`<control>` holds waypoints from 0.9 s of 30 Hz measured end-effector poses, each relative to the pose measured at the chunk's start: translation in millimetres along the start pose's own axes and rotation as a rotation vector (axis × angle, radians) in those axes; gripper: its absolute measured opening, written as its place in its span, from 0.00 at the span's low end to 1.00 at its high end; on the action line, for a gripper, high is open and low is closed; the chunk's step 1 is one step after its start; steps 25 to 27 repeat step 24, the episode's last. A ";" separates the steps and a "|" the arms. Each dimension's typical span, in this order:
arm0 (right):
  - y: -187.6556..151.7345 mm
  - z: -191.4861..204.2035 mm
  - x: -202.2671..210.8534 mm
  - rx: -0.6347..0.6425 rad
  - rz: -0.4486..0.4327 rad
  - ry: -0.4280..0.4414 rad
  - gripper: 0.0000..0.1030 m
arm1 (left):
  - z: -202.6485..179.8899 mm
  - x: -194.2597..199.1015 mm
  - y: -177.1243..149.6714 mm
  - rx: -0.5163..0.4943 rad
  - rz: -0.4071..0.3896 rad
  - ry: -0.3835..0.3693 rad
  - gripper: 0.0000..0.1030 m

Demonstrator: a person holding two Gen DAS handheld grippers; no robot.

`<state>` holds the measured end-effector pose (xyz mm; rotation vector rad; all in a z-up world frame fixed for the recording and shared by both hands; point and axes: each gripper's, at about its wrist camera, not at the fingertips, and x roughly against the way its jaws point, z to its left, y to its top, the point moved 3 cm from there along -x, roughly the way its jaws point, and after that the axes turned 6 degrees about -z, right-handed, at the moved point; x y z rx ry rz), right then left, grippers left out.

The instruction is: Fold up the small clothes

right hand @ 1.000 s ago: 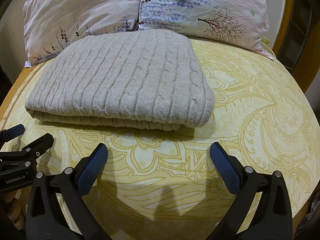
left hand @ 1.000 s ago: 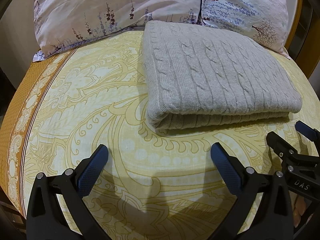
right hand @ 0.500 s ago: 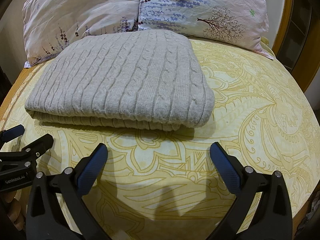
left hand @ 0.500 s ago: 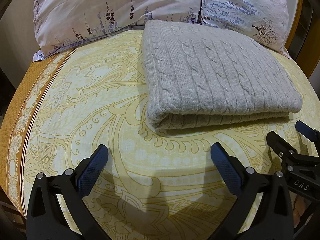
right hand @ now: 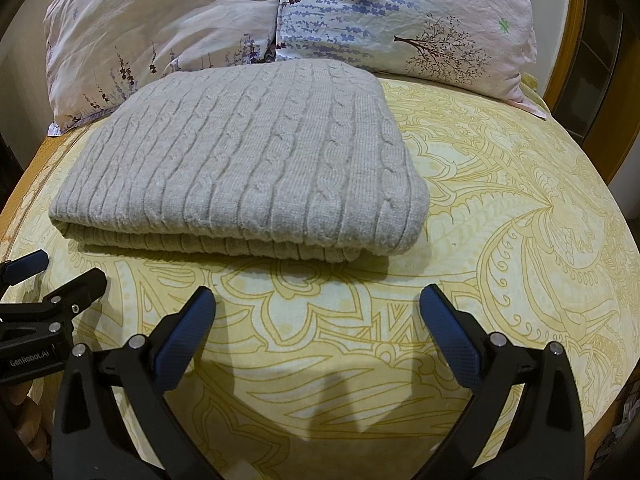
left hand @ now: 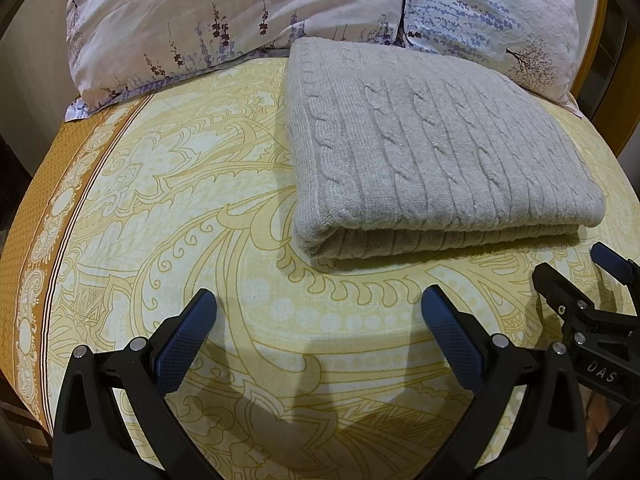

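both claws, left claw (left hand: 316,312) and right claw (right hand: 316,312), gape wide, empty, just short of the folded sweater (left hand: 432,152) lying on the bed (left hand: 180,208) below two pillows (left hand: 240,12).

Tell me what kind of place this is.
Most likely a bedroom: a bed with a yellow patterned sheet, two floral pillows at its head, and a folded grey knit lying on the sheet.

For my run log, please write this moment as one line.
garment: grey cable-knit sweater folded on yellow patterned bedsheet | left gripper: open, empty | right gripper: open, empty | contact: none
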<state>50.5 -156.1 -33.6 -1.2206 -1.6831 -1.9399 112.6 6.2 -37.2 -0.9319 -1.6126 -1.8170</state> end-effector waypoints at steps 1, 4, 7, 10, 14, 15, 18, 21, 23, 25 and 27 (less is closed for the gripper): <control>0.0 -0.1 0.1 0.000 0.000 0.000 0.98 | -0.3 -0.2 0.5 0.000 0.000 0.000 0.99; 0.0 0.1 0.2 -0.001 0.000 0.000 0.98 | -0.5 -0.2 0.5 -0.001 0.001 -0.001 0.99; 0.1 0.0 0.2 -0.001 0.000 -0.001 0.98 | -0.8 -0.2 0.4 0.000 0.002 -0.001 0.99; 0.1 0.1 0.2 0.000 0.000 0.000 0.98 | -0.5 -0.6 0.7 0.000 0.005 -0.001 0.99; 0.1 0.0 0.1 0.000 0.000 0.000 0.98 | 0.4 -0.9 0.5 0.001 0.006 0.000 0.99; 0.2 -0.1 0.1 0.000 0.000 0.000 0.98 | 0.8 -0.7 0.4 -0.001 0.005 -0.001 0.99; 0.2 -0.2 0.1 0.000 0.000 0.000 0.98 | 2.6 -1.3 1.2 -0.006 0.004 -0.005 0.99; 0.3 -0.3 0.1 0.000 -0.001 0.000 0.98 | 2.6 -1.3 1.2 -0.006 0.005 -0.005 0.99; 0.3 -0.3 0.0 0.001 0.000 0.001 0.98 | 2.6 -1.3 1.2 -0.007 0.005 -0.005 0.99; 0.2 -0.4 0.0 0.001 0.000 0.001 0.98 | 2.6 -1.4 1.3 -0.007 0.005 -0.005 0.99; 0.2 -0.4 0.0 0.001 0.000 0.001 0.98 | 2.6 -1.4 1.3 -0.007 0.005 -0.005 0.99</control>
